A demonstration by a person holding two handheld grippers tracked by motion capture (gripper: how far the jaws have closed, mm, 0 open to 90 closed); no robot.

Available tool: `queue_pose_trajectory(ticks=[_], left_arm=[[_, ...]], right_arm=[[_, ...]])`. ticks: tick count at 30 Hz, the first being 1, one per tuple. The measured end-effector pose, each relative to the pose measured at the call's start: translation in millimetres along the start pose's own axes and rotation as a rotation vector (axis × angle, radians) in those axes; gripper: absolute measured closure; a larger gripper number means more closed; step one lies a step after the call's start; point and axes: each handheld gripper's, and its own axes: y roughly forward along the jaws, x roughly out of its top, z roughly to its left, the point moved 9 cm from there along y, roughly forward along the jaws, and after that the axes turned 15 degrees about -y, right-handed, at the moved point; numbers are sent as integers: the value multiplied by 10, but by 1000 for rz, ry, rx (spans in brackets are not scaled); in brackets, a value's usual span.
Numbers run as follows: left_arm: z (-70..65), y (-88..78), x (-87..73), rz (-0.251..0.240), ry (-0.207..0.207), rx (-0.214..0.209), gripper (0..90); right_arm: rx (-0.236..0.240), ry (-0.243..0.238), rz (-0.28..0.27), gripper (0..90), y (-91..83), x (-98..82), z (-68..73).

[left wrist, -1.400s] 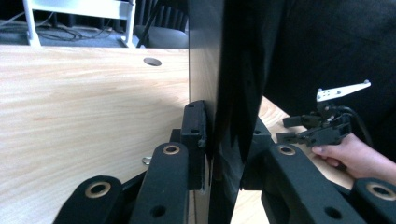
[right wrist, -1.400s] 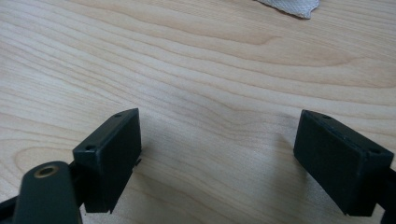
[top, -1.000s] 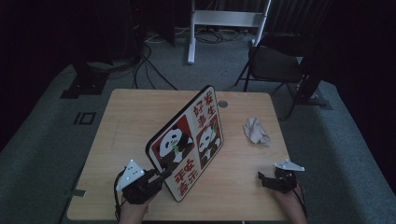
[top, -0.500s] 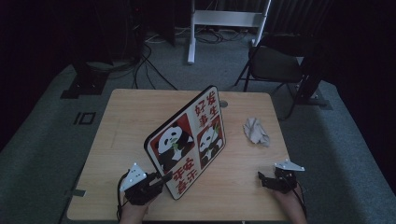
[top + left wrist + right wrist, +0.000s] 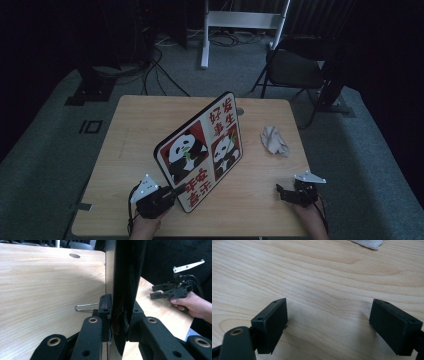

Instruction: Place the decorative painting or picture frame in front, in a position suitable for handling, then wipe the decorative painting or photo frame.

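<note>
Flat rectangular panda-print board with red Chinese lettering (image 5: 202, 147) stands tilted on its near corner, mid-table, held up by one grip alone. Left gripper (image 5: 119, 315) has just been closing, jaws clamped on the board's lower edge. Risk: the tall board could pivot in that narrow pinch and topple flat. Bent wire clip (image 5: 86, 307) lies just beside the jaws; a sliding edge may snag it. Right gripper (image 5: 328, 320) rests apart, jaws wide over the pale wooden table (image 5: 135, 125), too far off to steady anything. Crumpled grey cloth (image 5: 274, 140) lies well apart.

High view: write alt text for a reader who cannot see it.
A panda sign stands tilted on a wooden table, its near edge clamped by the left tool. The right tool rests open near a crumpled cloth.
</note>
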Motion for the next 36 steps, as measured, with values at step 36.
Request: queue_pose_trajectory(ticks=[36], left_arm=[[2, -10, -13, 11, -8, -11, 788]], right_arm=[[-6, 101, -43, 167, 232, 558, -457]])
